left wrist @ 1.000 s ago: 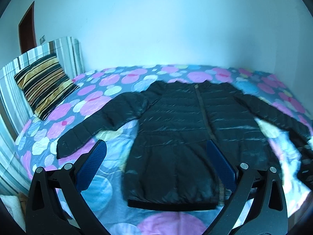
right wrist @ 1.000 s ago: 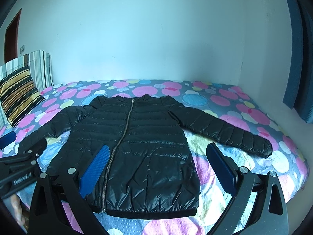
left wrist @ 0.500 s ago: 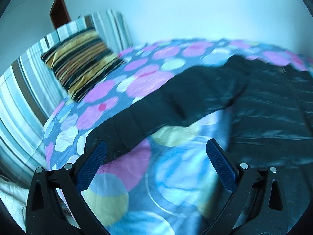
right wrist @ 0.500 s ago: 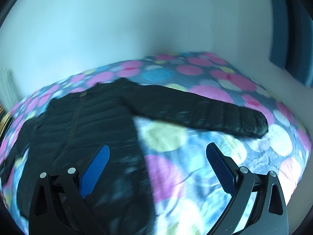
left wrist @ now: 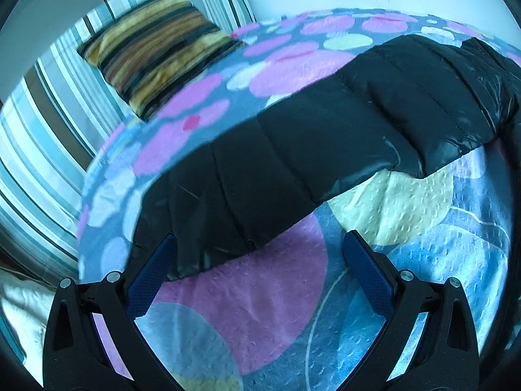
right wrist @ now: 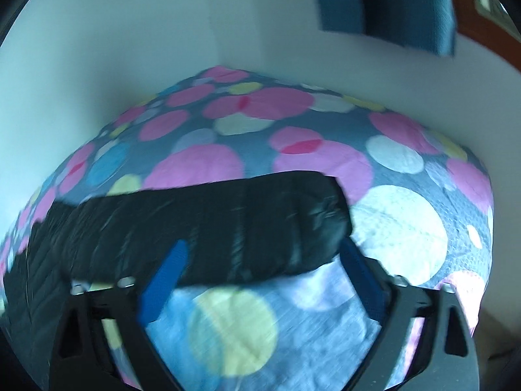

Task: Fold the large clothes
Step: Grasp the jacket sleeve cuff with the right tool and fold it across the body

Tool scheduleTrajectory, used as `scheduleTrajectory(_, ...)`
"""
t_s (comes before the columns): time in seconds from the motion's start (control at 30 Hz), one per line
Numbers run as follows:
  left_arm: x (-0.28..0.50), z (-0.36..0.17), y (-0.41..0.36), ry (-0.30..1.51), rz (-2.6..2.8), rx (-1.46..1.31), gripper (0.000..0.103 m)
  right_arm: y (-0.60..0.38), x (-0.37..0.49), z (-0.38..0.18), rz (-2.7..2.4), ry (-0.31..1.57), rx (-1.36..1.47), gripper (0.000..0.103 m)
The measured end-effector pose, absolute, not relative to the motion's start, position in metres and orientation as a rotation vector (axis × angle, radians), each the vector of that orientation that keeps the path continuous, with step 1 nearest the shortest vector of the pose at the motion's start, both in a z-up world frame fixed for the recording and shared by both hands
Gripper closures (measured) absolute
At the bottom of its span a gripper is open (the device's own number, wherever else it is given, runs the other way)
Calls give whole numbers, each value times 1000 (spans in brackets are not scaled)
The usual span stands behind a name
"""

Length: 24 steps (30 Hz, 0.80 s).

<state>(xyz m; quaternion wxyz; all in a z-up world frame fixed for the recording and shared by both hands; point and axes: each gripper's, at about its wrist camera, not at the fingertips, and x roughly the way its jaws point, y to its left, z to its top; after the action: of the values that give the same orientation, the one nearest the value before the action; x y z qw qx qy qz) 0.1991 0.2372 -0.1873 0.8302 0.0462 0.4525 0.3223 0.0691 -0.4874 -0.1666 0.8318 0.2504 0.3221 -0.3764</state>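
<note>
Pale walls close the room on both sides; a bed fills the lower part of each view, covered by a bedspread (left wrist: 280,309) printed with large pink, blue and cream circles on grey-blue. Left wrist view: a striped headboard (left wrist: 49,137) in teal, white and brown stands at the far left, with a cushion (left wrist: 156,58) in yellow, brown and black stripes leaning on it. A sliver of dark door shows above. Right wrist view: the bed corner meets the wall corner; a blue curtain (right wrist: 384,3) hangs upper right beside brown woodwork.

Black quilted puffer jacket (left wrist: 325,143) lies flat on the bedspread. Only its sleeves show well. One sleeve runs diagonally across the left view, cuff end near the left gripper (left wrist: 260,270), its lower edge just beside the left blue pad. The other sleeve (right wrist: 228,224) crosses the right view, cuff lying between the fingers of the right gripper (right wrist: 263,280).

Both grippers stand wide apart at the jaws, holding nothing. Right finger pad seems to sit against the cuff end, though motion blur makes contact uncertain.

Jacket body is cut off at the frame edges in both views; zip and collar are out of sight. Right view is smeared throughout.
</note>
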Motion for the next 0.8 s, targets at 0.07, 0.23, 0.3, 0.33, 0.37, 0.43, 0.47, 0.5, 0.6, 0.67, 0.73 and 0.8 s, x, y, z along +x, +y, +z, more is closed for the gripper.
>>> scheduleTrajectory(0.07,198,-189,239,963,687,83,2,-500,68,-172,-816,696,573,30)
scheduleTrajectory(0.23,200,-191,240,975,683,80,2,-520,68,-181,-852,691,655,30)
scheduleTrajectory(0.3,200,-192,241,979,681,74,2,-526,65,-187,-844,685,718,30)
scheduleTrajectory(0.33,200,-192,242,980,679,70,2,-528,64,-190,-837,688,746,30)
scheduleTrajectory(0.37,200,-192,242,982,678,66,2,-528,65,-193,-833,693,763,30)
scheduleTrajectory(0.43,200,-192,243,982,675,58,2,-525,66,-199,-830,708,767,29)
scheduleTrajectory(0.47,201,-192,243,983,675,57,2,-524,67,-201,-829,715,770,28)
scheduleTrajectory(0.5,201,-192,243,982,676,59,2,-523,68,-205,-823,721,784,27)
scheduleTrajectory(0.6,201,-192,242,983,680,70,2,-519,66,-209,-802,709,840,27)
scheduleTrajectory(0.67,201,-192,242,983,683,75,2,-519,69,-210,-802,705,841,27)
scheduleTrajectory(0.73,201,-193,241,983,684,80,2,-522,74,-211,-809,699,840,27)
scheduleTrajectory(0.8,201,-193,240,983,685,81,2,-528,76,-212,-825,675,857,27)
